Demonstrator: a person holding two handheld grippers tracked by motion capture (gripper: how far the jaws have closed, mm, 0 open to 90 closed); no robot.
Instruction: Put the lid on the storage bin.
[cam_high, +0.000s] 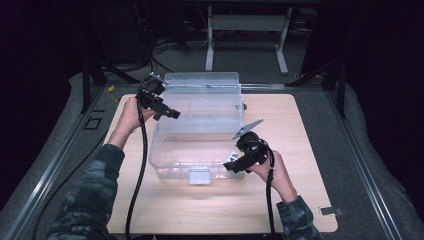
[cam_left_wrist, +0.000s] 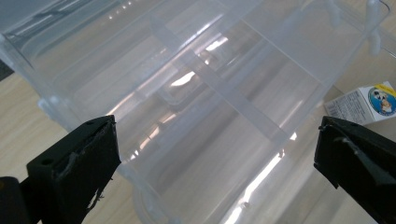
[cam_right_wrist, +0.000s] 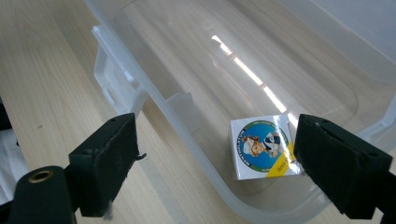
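A clear plastic bin (cam_high: 165, 150) stands in the middle of the wooden table (cam_high: 300, 130), its lid (cam_high: 200, 82) raised at the far side. A small white carton (cam_right_wrist: 264, 147) with a round blue picture lies on the bin floor in the near right corner. My right gripper (cam_high: 232, 165) hovers at that corner. In the right gripper view it (cam_right_wrist: 215, 126) stands open, the carton below its jaws and nearer the right one. My left gripper (cam_high: 172, 114) is open over the bin's far left rim. Its own view (cam_left_wrist: 217, 126) looks through the clear walls (cam_left_wrist: 196, 93) to the carton (cam_left_wrist: 369, 102).
The bin's front latch (cam_high: 199, 175) faces the near table edge. A small metal clip (cam_high: 331, 211) lies at the table's near right corner. Behind the table stands a white frame (cam_high: 247, 22) on the floor. Bare wood lies left, right and in front of the bin.
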